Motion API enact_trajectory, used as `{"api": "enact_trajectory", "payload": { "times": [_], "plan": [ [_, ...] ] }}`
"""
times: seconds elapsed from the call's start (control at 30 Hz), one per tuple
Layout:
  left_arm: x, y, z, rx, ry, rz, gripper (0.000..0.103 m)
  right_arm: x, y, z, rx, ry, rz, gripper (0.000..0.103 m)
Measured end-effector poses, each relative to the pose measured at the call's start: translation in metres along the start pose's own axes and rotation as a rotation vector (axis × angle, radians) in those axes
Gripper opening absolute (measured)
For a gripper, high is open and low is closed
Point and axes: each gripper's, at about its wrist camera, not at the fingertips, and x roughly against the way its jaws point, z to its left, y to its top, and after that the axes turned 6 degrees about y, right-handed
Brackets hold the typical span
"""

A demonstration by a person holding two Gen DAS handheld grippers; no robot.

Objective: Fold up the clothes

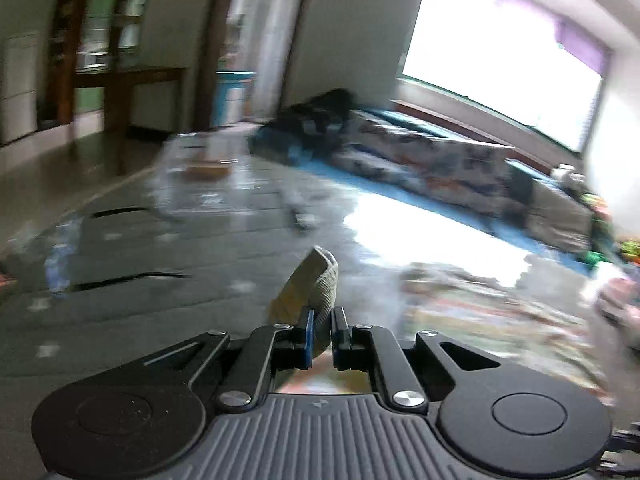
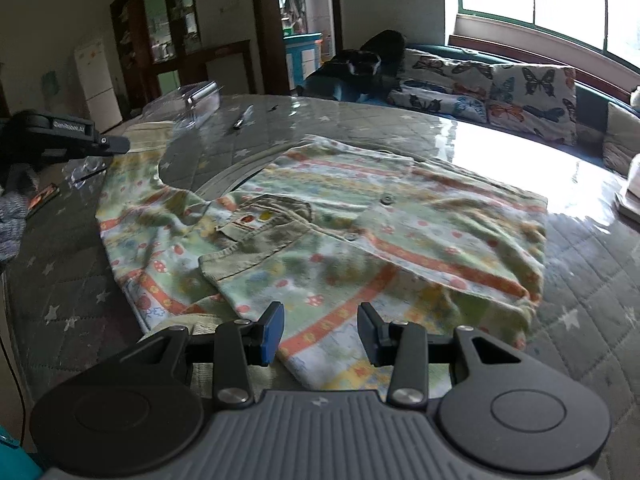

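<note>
Nearest in the right wrist view, the right tool (image 2: 320, 330) hangs with its jaws spread wide and nothing between them, poised just over the near hem of the patterned shirt (image 2: 360, 232), likely so it can take that edge for a fold. The shirt lies mostly flat on the quilted, glossy tabletop (image 2: 580, 280), front up, its olive chest pocket (image 2: 256, 244) and buttons showing; the right side is already turned in over the body, which suggests folding is partly done. One sleeve reaches out to the left toward the left tool (image 2: 116, 145), which sits at the cuff (image 2: 150, 134).

In the left wrist view, blurred by motion, the left tool (image 1: 322, 334) is pinched tight on a ribbed olive cuff (image 1: 316, 280) that stands up between its pads, probably held so the sleeve can be carried across the body.

Farther off, a clear plastic box (image 2: 198, 100) and a pen (image 2: 242, 117) lie on the tabletop; beyond stand butterfly-print cushions (image 2: 520, 88) under the window.
</note>
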Motion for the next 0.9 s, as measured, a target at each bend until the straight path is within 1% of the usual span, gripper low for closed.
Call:
{"api": "enact_trajectory", "payload": {
  "times": [0.1, 0.2, 0.3, 0.43, 0.53, 0.67, 0.73, 0.77, 0.83, 0.87, 0.9],
  "plan": [
    [0.01, -0.002, -0.037, -0.051, -0.116, 0.011, 0.009, 0.008, -0.003, -0.009, -0.027, -0.015, -0.02, 0.041],
    [0.016, -0.009, -0.075, -0.114, -0.215, 0.023, 0.009, 0.015, -0.008, -0.02, -0.065, -0.03, -0.041, 0.041],
    [0.017, -0.02, -0.109, -0.158, -0.301, 0.059, 0.009, 0.025, -0.012, -0.032, -0.101, -0.05, -0.06, 0.04],
    [0.018, -0.032, -0.143, -0.197, -0.395, 0.09, 0.009, 0.039, -0.017, -0.046, -0.132, -0.079, -0.086, 0.04],
    [0.019, -0.041, -0.162, -0.246, -0.444, 0.103, 0.009, 0.046, -0.019, -0.056, -0.157, -0.099, -0.096, 0.04],
    [0.01, -0.061, -0.178, -0.312, -0.485, 0.188, 0.014, 0.051, -0.022, -0.066, -0.199, -0.111, -0.107, 0.04],
    [0.006, -0.072, -0.185, -0.346, -0.501, 0.227, 0.014, 0.052, -0.022, -0.07, -0.215, -0.109, -0.113, 0.04],
    [0.007, -0.076, -0.185, -0.36, -0.503, 0.237, 0.017, 0.052, -0.021, -0.071, -0.22, -0.11, -0.114, 0.04],
    [0.008, -0.079, -0.181, -0.372, -0.5, 0.242, 0.025, 0.051, -0.02, -0.073, -0.231, -0.108, -0.112, 0.04],
    [0.009, -0.079, -0.178, -0.375, -0.494, 0.236, 0.034, 0.05, -0.02, -0.073, -0.234, -0.105, -0.108, 0.04],
    [0.009, -0.078, -0.172, -0.375, -0.483, 0.223, 0.038, 0.049, -0.019, -0.074, -0.236, -0.099, -0.102, 0.04]
  ]
}}
